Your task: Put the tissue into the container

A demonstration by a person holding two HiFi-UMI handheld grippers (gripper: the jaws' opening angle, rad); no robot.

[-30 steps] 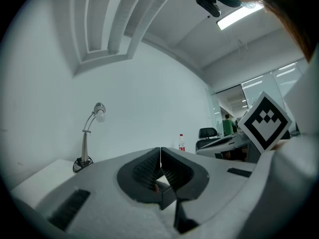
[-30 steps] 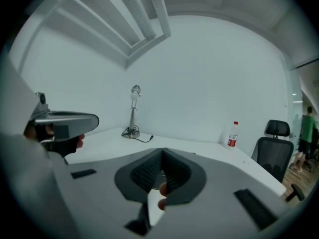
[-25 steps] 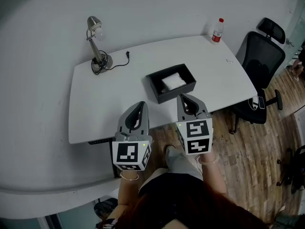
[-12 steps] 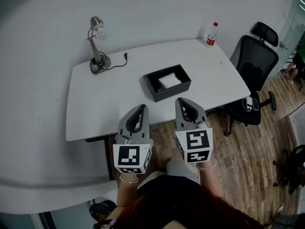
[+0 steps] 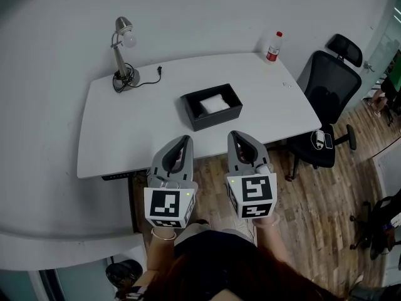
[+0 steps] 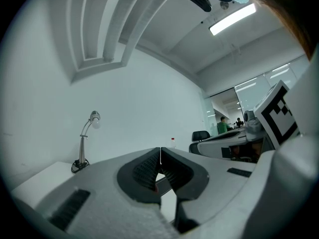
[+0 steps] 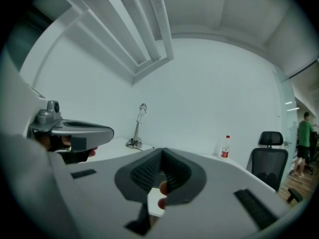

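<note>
Left gripper (image 5: 183, 140) and right gripper (image 5: 237, 134) have backed to the table (image 5: 125, 137) edge — jaws together, empty.

White table (image 5: 125, 140), lamp (image 5: 119, 52), container (image 5: 216, 120), bottle (image 5: 272, 47)

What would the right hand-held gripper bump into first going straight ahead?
Probably the black container on the white table, ahead of the right hand-held gripper; it might pass over instead, since height is unclear.

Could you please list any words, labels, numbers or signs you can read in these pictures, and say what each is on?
No text is readable.
Bottle: red label, too small to read.
Left marker cube, right marker cube: black-and-white squares only, no letters.
</note>
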